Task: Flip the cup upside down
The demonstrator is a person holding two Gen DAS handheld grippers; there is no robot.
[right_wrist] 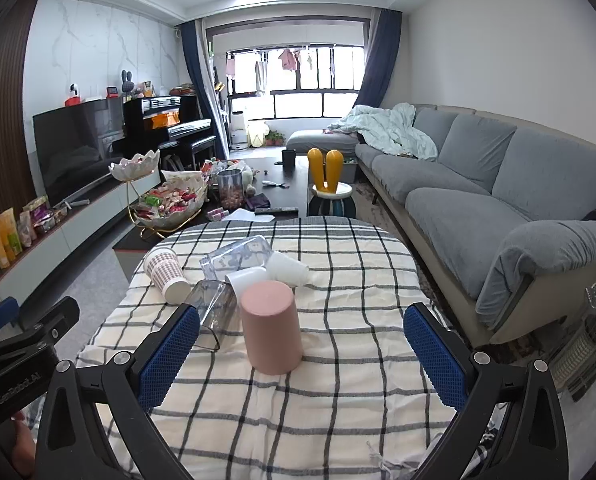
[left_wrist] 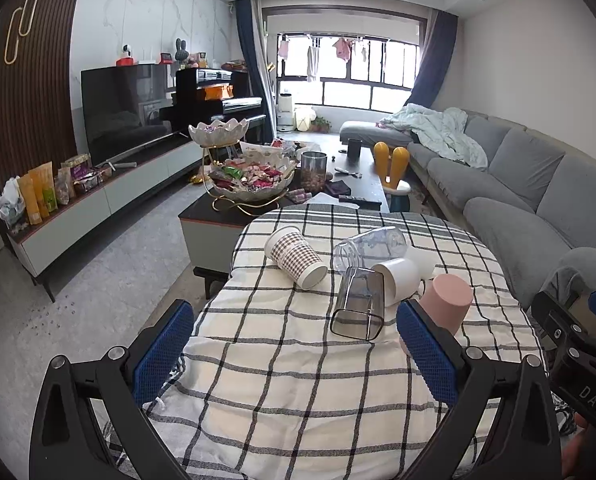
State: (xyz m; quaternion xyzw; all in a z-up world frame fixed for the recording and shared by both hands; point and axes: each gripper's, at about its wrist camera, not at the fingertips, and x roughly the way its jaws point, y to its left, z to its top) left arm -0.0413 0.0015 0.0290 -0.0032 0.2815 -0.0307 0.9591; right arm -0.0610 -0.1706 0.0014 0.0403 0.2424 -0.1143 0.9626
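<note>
A pink cup (right_wrist: 271, 326) stands upside down on the checked tablecloth (right_wrist: 338, 392), between and just ahead of my open right gripper (right_wrist: 301, 354). In the left wrist view the pink cup (left_wrist: 448, 300) is partly hidden behind my right finger. My left gripper (left_wrist: 295, 354) is open and empty over the cloth. Behind lie several cups on their sides: a smoky square cup (left_wrist: 358, 306), a white cup (left_wrist: 398, 280), a clear cup (left_wrist: 368, 248) and a houndstooth paper cup (left_wrist: 295, 258).
The small table (left_wrist: 478, 344) is bordered by a grey sofa (right_wrist: 498, 200) on the right. A dark coffee table (left_wrist: 225, 212) with snack bowls stands beyond. The right gripper's body (left_wrist: 578, 344) shows at the right edge of the left view. A heater (right_wrist: 590, 340) stands at the right.
</note>
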